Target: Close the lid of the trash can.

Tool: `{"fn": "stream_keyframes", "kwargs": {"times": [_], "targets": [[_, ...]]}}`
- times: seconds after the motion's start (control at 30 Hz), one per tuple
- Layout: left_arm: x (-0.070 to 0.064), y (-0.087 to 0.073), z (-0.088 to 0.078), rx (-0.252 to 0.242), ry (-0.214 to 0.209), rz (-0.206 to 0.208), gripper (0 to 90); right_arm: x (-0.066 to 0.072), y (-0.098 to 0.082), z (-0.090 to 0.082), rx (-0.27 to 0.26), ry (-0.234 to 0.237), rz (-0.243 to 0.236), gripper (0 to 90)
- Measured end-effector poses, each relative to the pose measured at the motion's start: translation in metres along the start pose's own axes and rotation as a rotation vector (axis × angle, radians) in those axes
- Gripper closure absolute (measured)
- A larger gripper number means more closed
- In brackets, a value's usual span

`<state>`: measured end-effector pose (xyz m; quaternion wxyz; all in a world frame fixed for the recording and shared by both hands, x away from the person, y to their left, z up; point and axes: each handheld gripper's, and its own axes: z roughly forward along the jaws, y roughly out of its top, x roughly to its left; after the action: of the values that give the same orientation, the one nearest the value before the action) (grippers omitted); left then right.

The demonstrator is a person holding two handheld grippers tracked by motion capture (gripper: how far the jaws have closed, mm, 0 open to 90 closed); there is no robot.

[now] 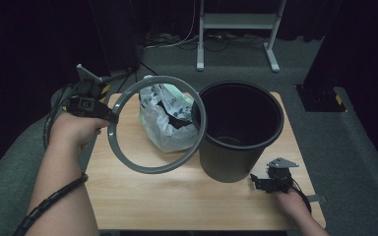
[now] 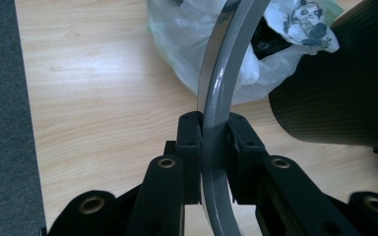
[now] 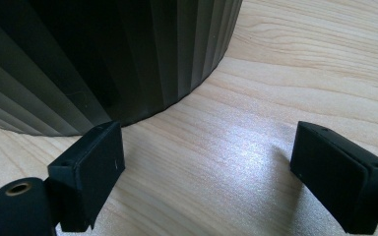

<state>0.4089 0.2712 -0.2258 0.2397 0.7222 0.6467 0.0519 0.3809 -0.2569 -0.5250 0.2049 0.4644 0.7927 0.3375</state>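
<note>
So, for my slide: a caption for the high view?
Left gripper lifts grey ring beside black bin and plastic bag.

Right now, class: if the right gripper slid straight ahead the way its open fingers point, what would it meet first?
Probably the ribbed black plastic bin. The right gripper sits low over the light wooden table, and the bin's curved wall stands ahead, mostly toward its left finger; depth is hard to judge.

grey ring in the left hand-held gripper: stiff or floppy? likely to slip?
Probably stiff: the grey ring, pinched at one spot on its rim by the left hand-held gripper, keeps its round shape in the air. Likely light, since that single pinch carries it. Its surface looks glossy in the left gripper view, so it might swivel or slide between the pads.
</note>
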Motion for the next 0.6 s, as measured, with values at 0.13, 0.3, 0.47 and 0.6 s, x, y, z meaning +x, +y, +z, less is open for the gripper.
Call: {"fn": "stream_keyframes", "kwargs": {"times": [0.13,0.3,0.47,0.6], "targets": [[-0.016,0.009,-0.001,-0.006,-0.008,0.029,78.1,0.0,0.0,0.0,0.001,0.001,0.006,12.7],[-0.029,0.017,0.0,-0.01,-0.012,0.046,78.1,0.0,0.0,0.0,0.003,0.002,0.007,12.7],[-0.041,0.024,0.007,0.001,-0.011,0.062,78.2,0.0,0.0,0.0,0.003,0.002,0.007,12.7],[-0.056,0.032,0.014,0.009,-0.018,0.082,78.1,0.0,0.0,0.0,0.001,0.0,0.007,12.7]]}}
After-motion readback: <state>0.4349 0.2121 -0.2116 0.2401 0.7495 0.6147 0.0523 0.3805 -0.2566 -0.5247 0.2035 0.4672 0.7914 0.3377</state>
